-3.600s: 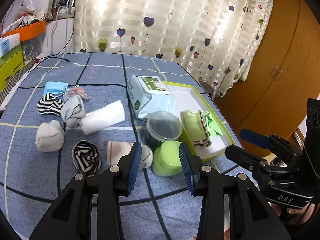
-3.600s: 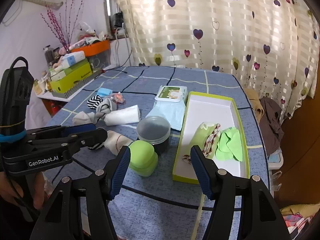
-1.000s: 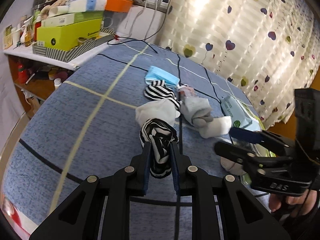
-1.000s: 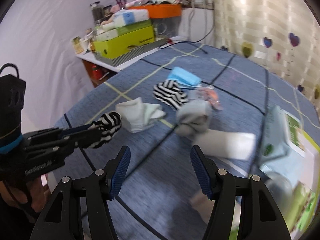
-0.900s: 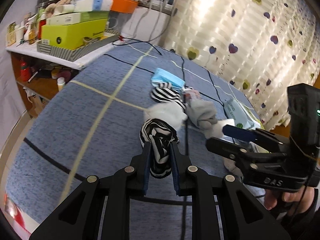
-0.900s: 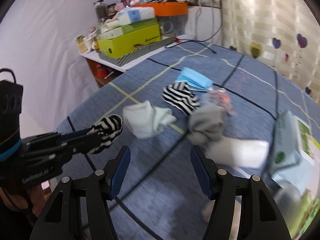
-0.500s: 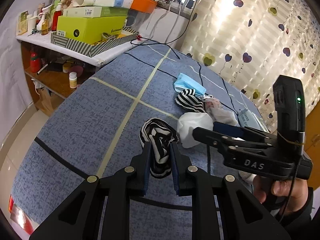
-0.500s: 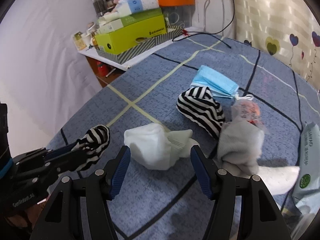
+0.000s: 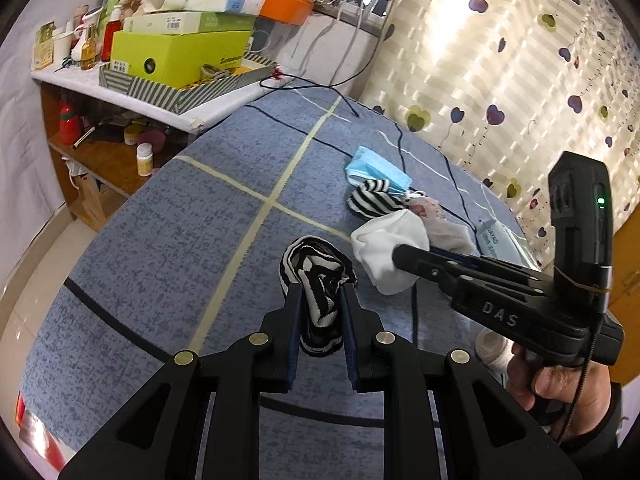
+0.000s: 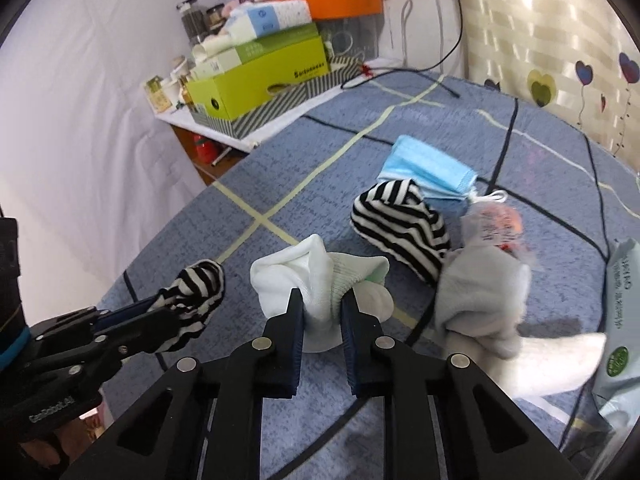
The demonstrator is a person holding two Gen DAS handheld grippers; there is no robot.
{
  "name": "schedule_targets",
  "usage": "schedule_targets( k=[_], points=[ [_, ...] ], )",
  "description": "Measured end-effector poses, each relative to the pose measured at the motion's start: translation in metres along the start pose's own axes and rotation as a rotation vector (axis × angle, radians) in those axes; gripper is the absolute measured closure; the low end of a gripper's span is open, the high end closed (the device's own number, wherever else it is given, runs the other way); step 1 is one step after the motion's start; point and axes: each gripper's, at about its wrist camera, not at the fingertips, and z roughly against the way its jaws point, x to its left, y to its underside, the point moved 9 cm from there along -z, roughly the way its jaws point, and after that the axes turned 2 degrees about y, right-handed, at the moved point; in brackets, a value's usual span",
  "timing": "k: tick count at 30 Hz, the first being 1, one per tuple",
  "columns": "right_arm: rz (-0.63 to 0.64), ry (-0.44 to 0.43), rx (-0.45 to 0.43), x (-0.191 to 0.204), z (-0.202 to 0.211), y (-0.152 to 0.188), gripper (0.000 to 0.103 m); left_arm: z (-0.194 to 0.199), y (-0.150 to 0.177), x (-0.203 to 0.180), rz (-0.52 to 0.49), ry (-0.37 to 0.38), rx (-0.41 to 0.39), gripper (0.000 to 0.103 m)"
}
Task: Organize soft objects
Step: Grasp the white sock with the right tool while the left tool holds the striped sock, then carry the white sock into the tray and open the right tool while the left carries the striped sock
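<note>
- Right wrist view: half a second ago our right gripper (image 10: 322, 314) stood spread wide above the white sock bundle (image 10: 316, 280); now its jaws have closed narrow onto that bundle.
- Our left gripper (image 9: 320, 310) still clamps the striped sock roll (image 9: 318, 280), as before, held above the blue checked tablecloth (image 9: 180, 240).
- Just beyond the white bundle lie a second striped sock (image 10: 400, 224), a blue face mask (image 10: 428, 172) touching it, and a grey sock bundle (image 10: 480, 292) with a small plastic packet (image 10: 496, 216) against it.
- A wet-wipes pack (image 10: 620, 320) sits at the right edge.
- A side shelf holds a lime-green box (image 10: 260, 80).
- The white bundle looks soft and folded, with a pale green ribbed cuff.
</note>
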Motion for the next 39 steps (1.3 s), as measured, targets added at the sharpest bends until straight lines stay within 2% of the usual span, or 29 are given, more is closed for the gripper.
schedule_targets(
  k=[7, 22, 39],
  points=[
    [-0.001, 0.013, -0.077, -0.005, 0.047, 0.007, 0.087, 0.009, -0.002, -0.025, -0.032, 0.012, -0.016, 0.084],
    [-0.065, 0.071, -0.226, -0.041, 0.152, 0.041, 0.087, 0.022, 0.003, -0.109, -0.154, 0.062, -0.030, 0.084],
    [-0.206, 0.189, -0.341, -0.117, 0.239, 0.090, 0.087, 0.019, 0.023, -0.205, -0.299, 0.162, 0.000, 0.083]
  ],
)
